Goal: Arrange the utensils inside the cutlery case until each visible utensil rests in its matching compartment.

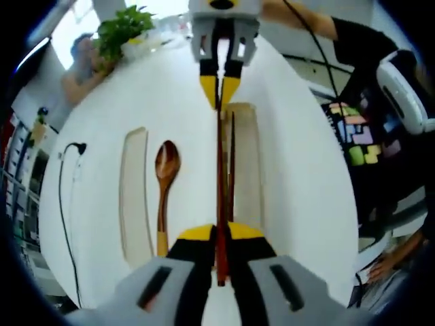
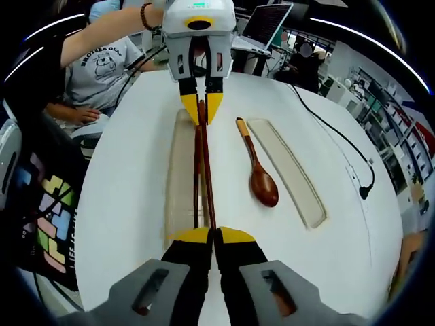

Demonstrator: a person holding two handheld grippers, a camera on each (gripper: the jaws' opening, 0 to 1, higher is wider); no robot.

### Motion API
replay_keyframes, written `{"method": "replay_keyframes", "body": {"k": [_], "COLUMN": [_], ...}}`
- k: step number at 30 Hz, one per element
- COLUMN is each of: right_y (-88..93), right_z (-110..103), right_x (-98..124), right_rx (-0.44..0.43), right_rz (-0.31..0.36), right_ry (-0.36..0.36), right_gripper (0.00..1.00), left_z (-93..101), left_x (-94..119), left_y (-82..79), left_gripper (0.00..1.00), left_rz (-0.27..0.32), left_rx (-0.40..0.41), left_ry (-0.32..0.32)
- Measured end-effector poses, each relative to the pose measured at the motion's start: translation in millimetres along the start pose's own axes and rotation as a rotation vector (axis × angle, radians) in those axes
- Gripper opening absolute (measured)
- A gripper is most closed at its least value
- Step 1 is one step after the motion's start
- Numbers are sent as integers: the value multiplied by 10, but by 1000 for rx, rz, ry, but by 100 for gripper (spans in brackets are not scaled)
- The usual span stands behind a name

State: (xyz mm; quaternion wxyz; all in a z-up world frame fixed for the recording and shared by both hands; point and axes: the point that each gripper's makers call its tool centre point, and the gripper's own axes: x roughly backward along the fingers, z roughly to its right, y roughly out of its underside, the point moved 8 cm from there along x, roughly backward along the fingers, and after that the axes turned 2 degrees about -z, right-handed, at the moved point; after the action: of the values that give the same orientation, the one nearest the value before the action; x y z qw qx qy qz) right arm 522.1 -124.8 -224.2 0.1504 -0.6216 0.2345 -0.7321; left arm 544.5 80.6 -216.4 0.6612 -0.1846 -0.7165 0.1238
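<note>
Chopsticks (image 1: 223,183) pinched at both ends, above the case (image 1: 246,170).
My left gripper (image 1: 219,239) and right gripper (image 2: 214,239) each clamp a tip; thin, stiff, slippery sticks.

Big round white table (image 2: 129,204) takes up most of the space, with a black cable (image 2: 340,139) trailing across it. There's a leafy green potted plant (image 1: 122,30) at the far edge, an open laptop (image 2: 268,24) behind, and bright ceiling strip lights (image 2: 353,27) overhead.

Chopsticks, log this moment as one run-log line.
chopsticks: held at both ends | left hand-held gripper: shut | right hand-held gripper: shut | spoon: on table
</note>
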Motion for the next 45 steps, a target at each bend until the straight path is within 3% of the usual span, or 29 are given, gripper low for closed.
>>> {"method": "replay_keyframes", "body": {"k": [21,45], "right_y": [60,87], "right_z": [-164,-219], "right_x": [-169,-181], "right_rx": [-83,-86], "right_rz": [-40,-48], "right_ry": [-119,-123], "right_gripper": [1,3], "left_z": [139,189], "left_x": [-159,-183], "left_y": [88,84], "left_gripper": [6,6], "left_rz": [-21,-33], "left_rx": [6,8], "left_ry": [68,67]}}
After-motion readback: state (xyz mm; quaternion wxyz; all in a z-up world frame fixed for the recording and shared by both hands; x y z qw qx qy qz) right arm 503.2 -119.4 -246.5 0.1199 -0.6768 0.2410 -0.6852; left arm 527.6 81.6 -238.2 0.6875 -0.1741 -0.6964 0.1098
